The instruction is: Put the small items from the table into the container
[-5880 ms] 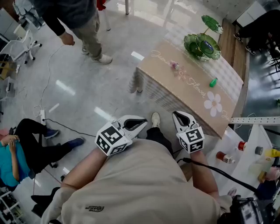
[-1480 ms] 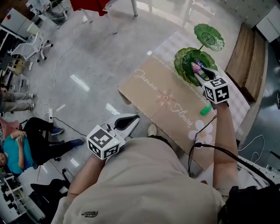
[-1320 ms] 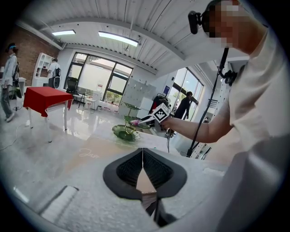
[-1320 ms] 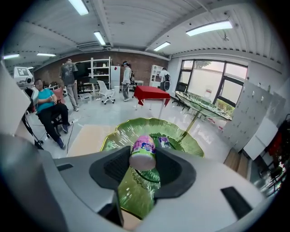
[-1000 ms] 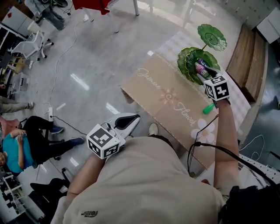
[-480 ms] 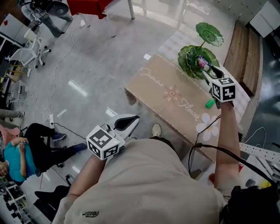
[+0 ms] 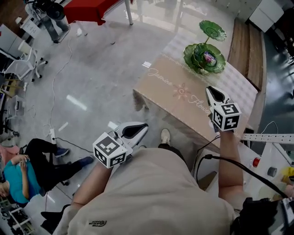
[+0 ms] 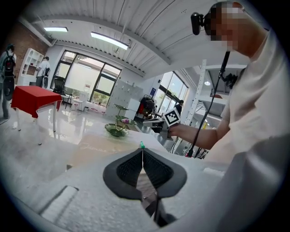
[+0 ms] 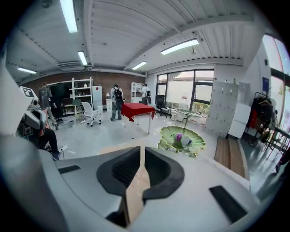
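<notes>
- Right tool (image 7: 212, 92): the jaws are closing and are down to a thin slit. There's nothing between them, you just see table through the gap. It hangs over the near part of the table and points toward the green dish, well short of it.
- Left tool (image 7: 139, 130): jaws pressed together, nothing in them. It's held in close by the person's body, off the table and over the floor.
- Green leaf-shaped dish (image 7: 205, 57): this is the container, sitting at the far end of the table with a smaller leaf plate up on a stem behind it. A pinkish little item (image 7: 209, 58) is lying in it, with something pale right beside it.
- Small green item (image 8: 142, 145): it's on the table. I can only spot it in the left tool view, just past the jaw tips and nearer than the dish.
- Table (image 7: 161, 85): it has a tan runner with script lettering and flower prints, with a checked cloth under it.
- Wooden bench (image 7: 240, 43): runs along the far side of the table.
- Floor (image 7: 92, 78): glossy grey, with light reflections and a cable trailing across it.
- Room: a red table (image 7: 89, 10) at the top, a white office chair (image 7: 28, 64) at the left, and a person sitting on the floor (image 7: 20, 167). A white shelf unit with bottles (image 7: 268, 158) is at the right. The right tool view also shows ceiling strip lights, big windows and a brick back wall.
</notes>
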Demonstrator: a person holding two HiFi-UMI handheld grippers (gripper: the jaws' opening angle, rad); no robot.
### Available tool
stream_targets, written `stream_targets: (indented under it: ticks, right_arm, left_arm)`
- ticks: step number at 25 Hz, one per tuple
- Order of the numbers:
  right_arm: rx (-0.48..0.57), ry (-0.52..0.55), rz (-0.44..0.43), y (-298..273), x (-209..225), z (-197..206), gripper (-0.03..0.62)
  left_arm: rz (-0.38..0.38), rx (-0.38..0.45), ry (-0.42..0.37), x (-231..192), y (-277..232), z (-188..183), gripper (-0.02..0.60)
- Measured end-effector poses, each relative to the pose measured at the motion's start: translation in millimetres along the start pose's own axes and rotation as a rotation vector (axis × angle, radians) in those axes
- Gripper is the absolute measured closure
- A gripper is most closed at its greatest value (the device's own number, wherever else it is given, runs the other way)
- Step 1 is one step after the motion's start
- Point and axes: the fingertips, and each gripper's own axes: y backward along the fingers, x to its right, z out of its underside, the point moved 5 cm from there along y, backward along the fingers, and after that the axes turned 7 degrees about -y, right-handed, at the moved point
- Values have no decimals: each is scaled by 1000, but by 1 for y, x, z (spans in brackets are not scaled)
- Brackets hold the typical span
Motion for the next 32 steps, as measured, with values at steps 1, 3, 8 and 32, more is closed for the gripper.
stream_targets:
  ticks: [1, 3, 8, 32]
  right_arm:
    - [1, -11, -4, 8, -13, 7, 556]
    - [5, -32, -9, 22, -38, 22, 564]
    - [10, -82, -31, 55, -99, 53, 574]
    - [-35, -94, -109, 129, -242, 133, 577]
  left_arm:
    - [13, -2, -6, 4, 4, 2, 573]
    - [34, -3, -16, 10, 13, 7, 574]
    - [86, -9, -27, 27, 33, 22, 574]
    - [195, -34, -76, 71, 78, 70, 574]
